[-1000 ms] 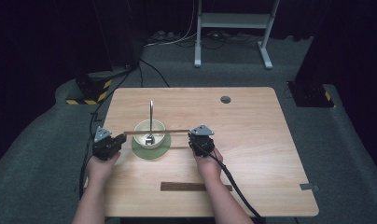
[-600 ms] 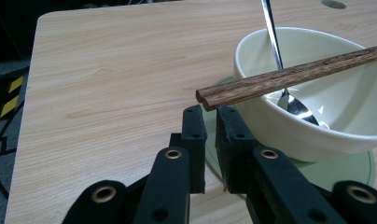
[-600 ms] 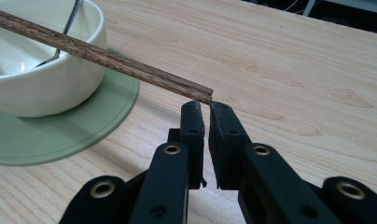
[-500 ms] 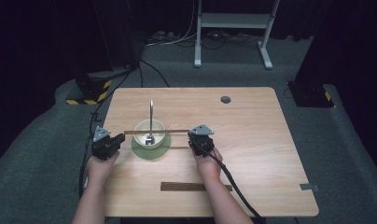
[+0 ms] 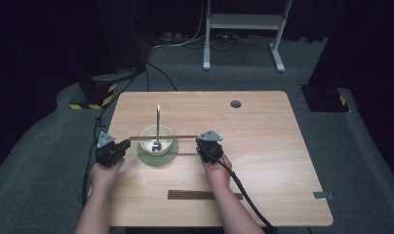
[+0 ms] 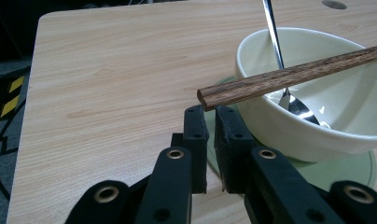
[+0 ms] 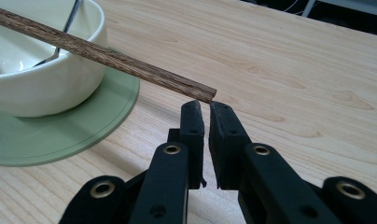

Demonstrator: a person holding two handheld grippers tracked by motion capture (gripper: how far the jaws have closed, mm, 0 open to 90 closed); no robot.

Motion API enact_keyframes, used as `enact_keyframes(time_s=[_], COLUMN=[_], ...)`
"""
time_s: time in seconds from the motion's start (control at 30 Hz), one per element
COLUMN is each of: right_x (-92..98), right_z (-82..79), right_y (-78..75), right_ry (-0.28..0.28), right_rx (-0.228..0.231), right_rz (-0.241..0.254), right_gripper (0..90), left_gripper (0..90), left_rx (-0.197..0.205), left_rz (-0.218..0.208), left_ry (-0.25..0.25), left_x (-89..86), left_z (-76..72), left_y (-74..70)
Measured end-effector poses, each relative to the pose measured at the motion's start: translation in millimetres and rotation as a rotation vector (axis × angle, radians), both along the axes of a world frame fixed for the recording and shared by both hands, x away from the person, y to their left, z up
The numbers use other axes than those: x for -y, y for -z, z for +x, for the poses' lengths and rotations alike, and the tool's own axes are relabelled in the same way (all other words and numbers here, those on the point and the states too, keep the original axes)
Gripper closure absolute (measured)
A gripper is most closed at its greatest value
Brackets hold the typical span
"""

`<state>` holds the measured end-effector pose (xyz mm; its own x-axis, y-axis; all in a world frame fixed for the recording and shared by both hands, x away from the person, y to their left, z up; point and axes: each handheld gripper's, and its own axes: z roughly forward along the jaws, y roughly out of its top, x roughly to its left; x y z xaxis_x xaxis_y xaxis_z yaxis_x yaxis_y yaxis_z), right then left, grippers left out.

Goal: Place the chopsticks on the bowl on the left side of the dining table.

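Balance is the worry — the chopstick [image 5: 162,137] lies across the bowl [image 5: 156,139] rim, both ends overhanging, and the left gripper [image 6: 212,112] and right gripper [image 7: 204,108], jaws nearly together and empty just below its tips, could nudge it off onto the worktop [image 5: 263,146].

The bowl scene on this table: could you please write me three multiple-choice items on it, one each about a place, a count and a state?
1. Where does the bowl stand?
A. on a green plate
B. on the bare table
C. on the floor

2. How many wooden sticks lie across the bowl's rim?
A. none
B. one
C. three

3. How are the jaws of the left hand-held gripper?
A. spread wide
B. clamped on the spoon
C. nearly closed, holding nothing

Answers:
1 A, the green plate rings the bowl's base.
2 B, a single stick bridges the rim.
3 C, only a thin slit shows between them, just below the stick's end; the spoon leans in the bowl.
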<state>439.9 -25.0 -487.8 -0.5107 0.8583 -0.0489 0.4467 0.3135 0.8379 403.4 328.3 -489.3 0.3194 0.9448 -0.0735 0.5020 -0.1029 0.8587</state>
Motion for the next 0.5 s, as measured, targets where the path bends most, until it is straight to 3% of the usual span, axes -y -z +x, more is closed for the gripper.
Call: enact_keyframes(time_s=[0.5], right_x=[0.9], right_z=[-0.2], right_y=[-1.0], right_ry=[0.012], right_rx=[-0.002], right_rz=[-0.001], right_gripper=[80.7], left_gripper=[83.5], left_rx=[0.005], left_rz=[-0.008], left_ry=[0.004], left_x=[0.9], left_z=[0.2], left_y=[0.6])
